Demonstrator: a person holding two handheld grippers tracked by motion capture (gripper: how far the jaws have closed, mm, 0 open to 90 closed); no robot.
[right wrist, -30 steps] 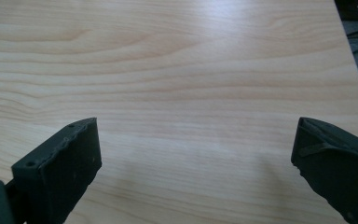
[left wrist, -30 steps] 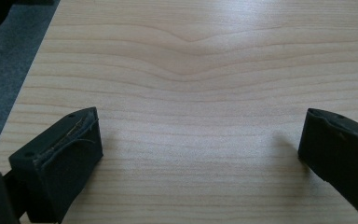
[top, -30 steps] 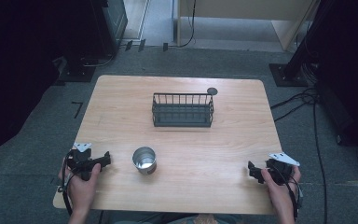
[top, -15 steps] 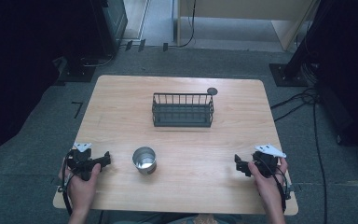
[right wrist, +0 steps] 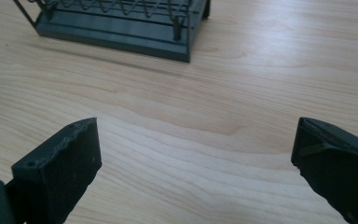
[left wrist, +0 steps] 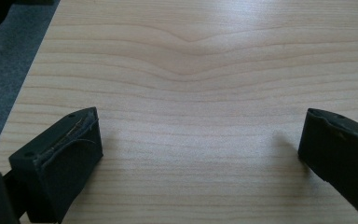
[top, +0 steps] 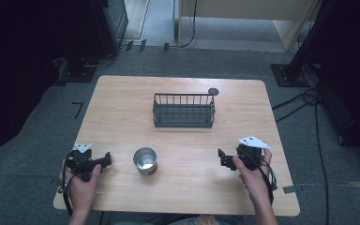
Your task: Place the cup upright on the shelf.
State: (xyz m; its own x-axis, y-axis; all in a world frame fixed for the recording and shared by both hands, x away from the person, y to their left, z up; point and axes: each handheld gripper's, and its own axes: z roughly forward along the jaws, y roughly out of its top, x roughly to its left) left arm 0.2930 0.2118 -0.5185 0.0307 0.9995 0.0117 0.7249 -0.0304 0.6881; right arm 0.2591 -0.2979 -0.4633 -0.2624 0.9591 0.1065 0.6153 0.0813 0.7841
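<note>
A light wooden table [top: 122, 108] with rounded corners carries three items. A dark wire basket [top: 183, 110], rectangular with upright bars along its sides and a solid dark base, stands at the centre of the far half. A small dark round disc [top: 213, 91] lies flat just beyond the basket's far right corner. A short metal cup [top: 145, 161], cylindrical and shiny, stands upright with its mouth open on the near half, left of centre. The left tool [top: 104, 161] is held low at the near left of the table, just left of the cup and apart from it; in the left gripper view its jaws stand spread wide over bare wood grain, holding nothing. The right tool [top: 221, 158] is held at the near right, well apart from the cup; in the right gripper view its jaws are likewise spread wide and empty, with the basket's near corner ahead of them.
</note>
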